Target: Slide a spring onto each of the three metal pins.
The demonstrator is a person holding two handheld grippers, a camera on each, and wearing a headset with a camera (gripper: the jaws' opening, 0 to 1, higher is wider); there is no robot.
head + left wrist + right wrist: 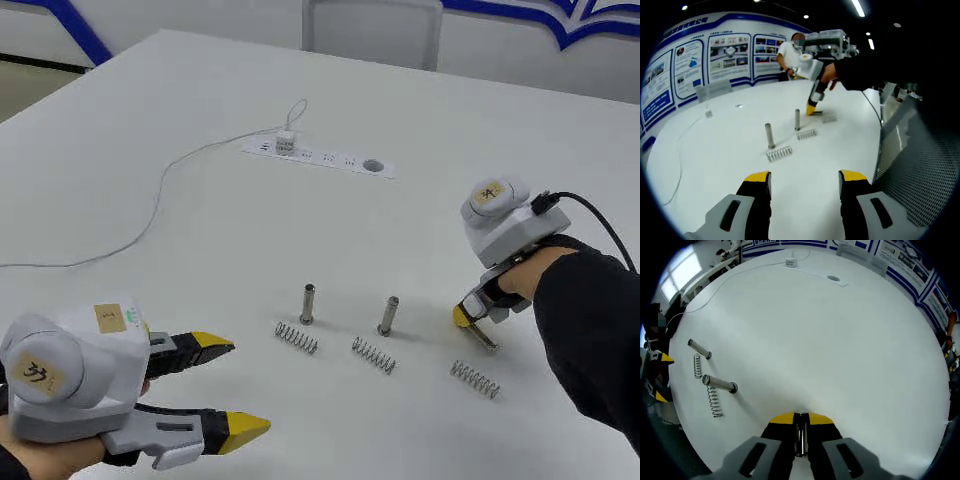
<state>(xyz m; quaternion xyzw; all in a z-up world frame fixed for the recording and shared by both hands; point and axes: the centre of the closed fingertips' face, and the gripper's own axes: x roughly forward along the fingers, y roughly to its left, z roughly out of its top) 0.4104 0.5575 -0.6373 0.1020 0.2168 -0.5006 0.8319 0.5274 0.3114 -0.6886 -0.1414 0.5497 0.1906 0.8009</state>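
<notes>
three springs are lying flat on the worktop (420, 240): the left spring (296, 337), the middle spring (373, 354) and the right spring (474, 378). two pins, the left pin (308, 303) and the middle pin (388, 315), are standing upright. each has its spring just beside its foot at about six o'clock, probably so that every pair is sitting ready together. the right claw (468, 318) is pressing together on the third pin (482, 337) and holding it tilted, seemingly to stand it up or steady it. the right spring is lying near, at six o'clock of that claw, untouched. the left claw (238, 385) is hovering spread and empty at eight o'clock of the left spring, well apart, likely waiting to pick a spring.
</notes>
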